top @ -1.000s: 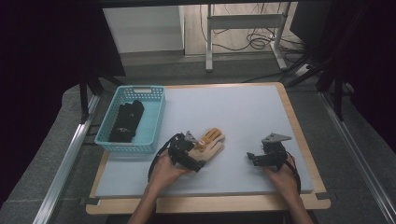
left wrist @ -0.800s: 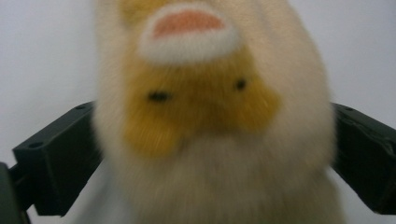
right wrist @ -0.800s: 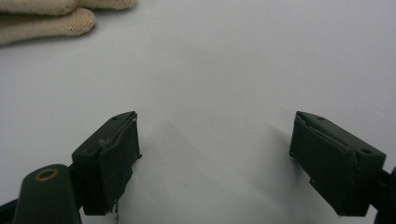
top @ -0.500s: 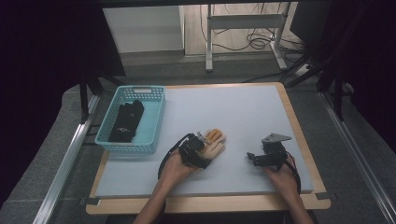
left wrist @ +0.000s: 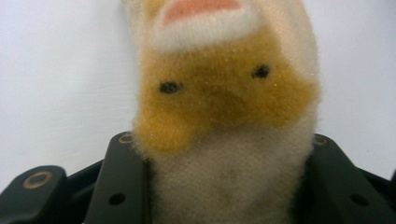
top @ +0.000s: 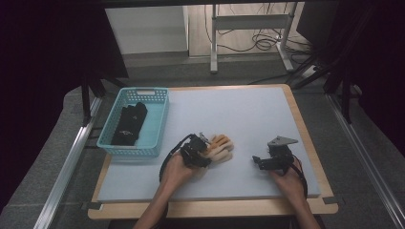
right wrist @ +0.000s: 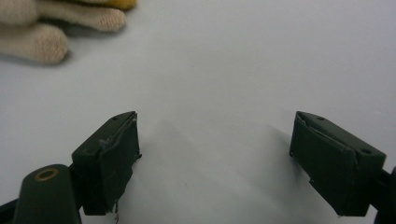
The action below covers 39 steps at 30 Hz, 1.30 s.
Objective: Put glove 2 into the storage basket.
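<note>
No readable text, label, number or sign anywhere.

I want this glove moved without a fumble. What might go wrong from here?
The left gripper has just been closing on the fuzzy glove, pinching soft fabric at one end, so it may slip or dangle when lifted. The blue basket already holds black gloves, so a trailing glove might snag its rim.

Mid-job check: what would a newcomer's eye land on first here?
The fuzzy tan-and-cream knitted glove near the table's front middle, its cuff clamped in the left tool, whose jaws have just closed on it. Then the turquoise plastic basket at the left edge holding black gloves, and the right tool open.
</note>
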### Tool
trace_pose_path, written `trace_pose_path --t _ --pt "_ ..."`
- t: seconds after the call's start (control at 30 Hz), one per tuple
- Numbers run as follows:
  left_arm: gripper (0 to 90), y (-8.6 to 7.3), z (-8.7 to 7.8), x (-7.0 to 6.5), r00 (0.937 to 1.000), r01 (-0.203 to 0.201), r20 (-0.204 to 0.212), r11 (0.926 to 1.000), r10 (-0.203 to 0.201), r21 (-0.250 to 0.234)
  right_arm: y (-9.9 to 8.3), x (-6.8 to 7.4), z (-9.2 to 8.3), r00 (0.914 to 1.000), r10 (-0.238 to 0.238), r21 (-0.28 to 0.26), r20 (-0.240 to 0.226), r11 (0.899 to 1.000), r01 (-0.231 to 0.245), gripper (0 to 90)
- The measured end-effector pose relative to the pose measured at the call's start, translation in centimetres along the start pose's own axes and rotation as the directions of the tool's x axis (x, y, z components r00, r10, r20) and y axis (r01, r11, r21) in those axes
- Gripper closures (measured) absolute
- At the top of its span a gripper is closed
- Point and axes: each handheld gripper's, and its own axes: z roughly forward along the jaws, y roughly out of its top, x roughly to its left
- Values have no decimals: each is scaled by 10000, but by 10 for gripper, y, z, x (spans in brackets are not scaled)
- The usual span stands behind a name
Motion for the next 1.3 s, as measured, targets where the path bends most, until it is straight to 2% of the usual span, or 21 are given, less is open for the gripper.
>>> trace_pose_path --t 0.17,0.37,0.57,0.63,0.77,0.97,1.0,1.03,1.13,1.2,1.23,1.27,1.3 --pt "547 5 -20 10 9996 276 -102 9991 -279 -316 0 0 0 10000 6 0 5 10000 -6 154" --pt "544 11 -50 29 9967 543 -575 9972 -572 -517 0 0 0 10000 -14 4 2 10000 14 154" --pt "543 9 -82 60 9861 1154 -1123 9909 -1227 -689 0 0 0 10000 9 9 0 10000 -9 154" --pt "543 7 -93 72 9795 1421 -1324 9866 -1518 -798 0 0 0 10000 7 4 2 10000 -7 154" --pt "542 1 -113 97 9594 2050 -1772 9740 -2195 -965 0 0 0 10000 -1 8 4 10000 1 154" --pt "539 -15 -136 140 9126 3105 -2431 9440 -3289 -1114 0 0 0 10000 -4 5 0 10000 4 154" --pt "539 -19 -139 148 8989 3364 -2558 9344 -3557 -1172 0 0 0 10000 -5 5 0 10000 5 154" --pt "539 -21 -140 154 8916 3505 -2623 9293 -3692 -1165 0 0 0 10000 -2 6 1 10000 2 154" --pt "537 -30 -141 176 8573 4107 -2905 9048 -4251 -1121 0 0 0 10000 -3 5 1 10000 3 154" --pt "536 -35 -138 188 8422 4326 -3118 8964 -4399 -962 0 0 0 10000 0 5 2 10000 0 154" --pt "536 -36 -136 191 8355 4461 -3115 8897 -4527 -966 0 0 0 10000 1 7 1 10000 -1 154" --pt "535 -39 -132 198 8312 4582 -3077 8840 -4630 -925 0 0 0 10000 2 7 -1 10000 -2 154" --pt "535 -40 -127 203 8291 4643 -3078 8815 -4668 -861 0 0 0 10000 5 7 -2 10000 -5 154"
